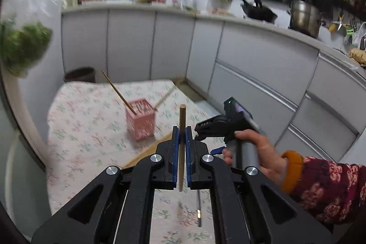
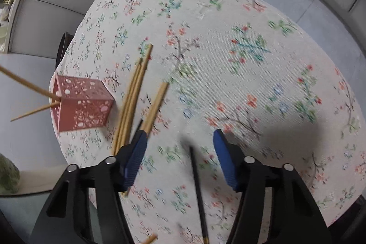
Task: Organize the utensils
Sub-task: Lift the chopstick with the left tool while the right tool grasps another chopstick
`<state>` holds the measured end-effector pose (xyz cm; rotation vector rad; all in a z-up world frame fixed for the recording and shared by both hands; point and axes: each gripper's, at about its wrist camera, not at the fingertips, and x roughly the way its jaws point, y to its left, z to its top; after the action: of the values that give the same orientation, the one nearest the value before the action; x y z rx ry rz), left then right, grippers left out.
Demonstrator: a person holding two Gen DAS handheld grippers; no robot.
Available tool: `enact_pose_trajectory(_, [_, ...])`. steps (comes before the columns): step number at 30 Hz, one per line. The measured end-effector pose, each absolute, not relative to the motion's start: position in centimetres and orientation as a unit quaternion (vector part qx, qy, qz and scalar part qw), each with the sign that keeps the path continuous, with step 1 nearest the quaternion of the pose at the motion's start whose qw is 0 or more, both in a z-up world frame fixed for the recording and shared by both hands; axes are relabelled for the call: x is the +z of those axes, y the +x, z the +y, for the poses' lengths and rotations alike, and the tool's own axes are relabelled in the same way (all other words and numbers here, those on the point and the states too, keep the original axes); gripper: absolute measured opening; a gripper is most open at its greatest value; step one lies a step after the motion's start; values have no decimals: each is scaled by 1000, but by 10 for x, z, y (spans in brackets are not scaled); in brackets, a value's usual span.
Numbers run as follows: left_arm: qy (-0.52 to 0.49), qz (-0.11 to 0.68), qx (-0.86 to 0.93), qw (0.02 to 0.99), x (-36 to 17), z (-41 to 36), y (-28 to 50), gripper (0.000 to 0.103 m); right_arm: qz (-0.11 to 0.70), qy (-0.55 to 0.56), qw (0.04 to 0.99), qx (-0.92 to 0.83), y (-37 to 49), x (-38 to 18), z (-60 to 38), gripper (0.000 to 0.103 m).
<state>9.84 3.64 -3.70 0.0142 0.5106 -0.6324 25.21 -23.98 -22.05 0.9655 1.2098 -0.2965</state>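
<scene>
My left gripper (image 1: 182,129) is shut on a wooden chopstick (image 1: 182,120) and holds it upright above the floral tablecloth (image 1: 87,120). A pink perforated holder (image 1: 140,118) stands beyond it with two wooden chopsticks (image 1: 119,93) leaning in it. My right gripper (image 2: 179,138) is open and empty just above the table, over a black chopstick (image 2: 198,189). Several wooden chopsticks (image 2: 135,97) lie loose left of it, next to the pink holder (image 2: 82,106). The right gripper also shows in the left wrist view (image 1: 212,127), held by a hand.
Grey kitchen cabinets (image 1: 251,65) run behind and to the right of the table. A dark bin (image 1: 80,74) stands at the table's far corner. A black chopstick (image 1: 199,209) lies under the left gripper. A wok and a steel pot (image 1: 304,17) sit on the counter.
</scene>
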Motion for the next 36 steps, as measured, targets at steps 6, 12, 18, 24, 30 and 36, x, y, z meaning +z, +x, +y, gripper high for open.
enact_pose_trajectory(6, [-1,197,-315,928,-18,55,82,4,538,413,713,-178,279,-227,-233,33])
enact_pose_trajectory(12, [-21,175,-323,930,-9,72,73,4,536,400,719,-191,291,-235,-216,32])
enact_pose_trajectory(18, [-40,166,-330,928,-5,84,70,4,556,346,722,-224,301,-233,-203,6])
enact_pose_trajectory(24, [-52,163,-334,927,-2,90,68,4,576,388,696,-181,266,-240,-219,0])
enact_pose_trajectory(30, [-65,163,-334,926,-1,92,68,5,554,407,709,-161,248,-241,-236,1])
enact_pose_trajectory(36, [-63,166,-335,925,-2,90,70,5,537,420,717,-145,255,-222,-227,5])
